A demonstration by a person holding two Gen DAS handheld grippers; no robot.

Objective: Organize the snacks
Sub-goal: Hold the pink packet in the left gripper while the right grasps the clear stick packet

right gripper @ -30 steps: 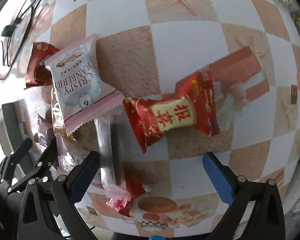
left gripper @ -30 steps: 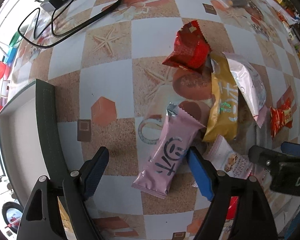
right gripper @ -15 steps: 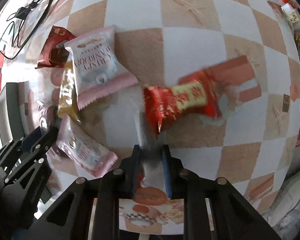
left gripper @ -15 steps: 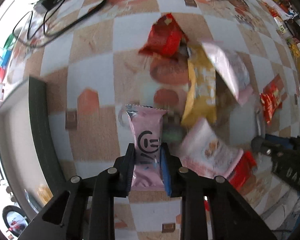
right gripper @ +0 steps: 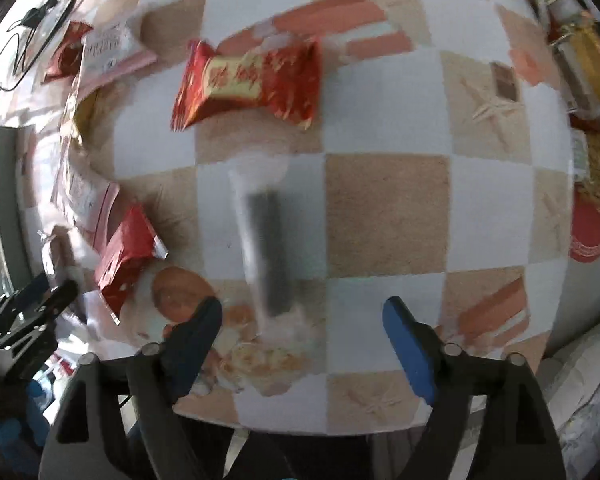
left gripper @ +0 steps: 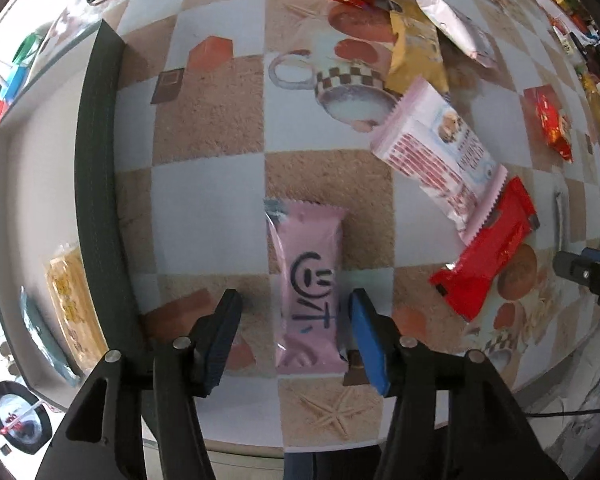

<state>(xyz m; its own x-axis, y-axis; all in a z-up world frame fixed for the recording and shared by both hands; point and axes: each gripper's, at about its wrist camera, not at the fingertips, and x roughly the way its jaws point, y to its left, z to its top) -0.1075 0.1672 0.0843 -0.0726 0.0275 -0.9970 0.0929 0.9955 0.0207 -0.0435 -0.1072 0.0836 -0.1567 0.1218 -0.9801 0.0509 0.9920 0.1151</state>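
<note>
**Both packets let go on the desk near edge**

Left hand-held gripper [left gripper: 296, 320]: jaws opening, pink foil snack packet with smiley print [left gripper: 309, 288] lies flat between them, pads off it; half a second ago they pinched it. Dark-rimmed white tray [left gripper: 100, 184] just left, one yellow snack inside. Right hand-held gripper [right gripper: 302, 334]: jaws opening wide, clear-wrapped dark stick snack [right gripper: 266, 248] released, blurred, on the checked desk [right gripper: 386, 216]. Likely both were dragged nearer for sorting; neither is in the tray yet.
</note>
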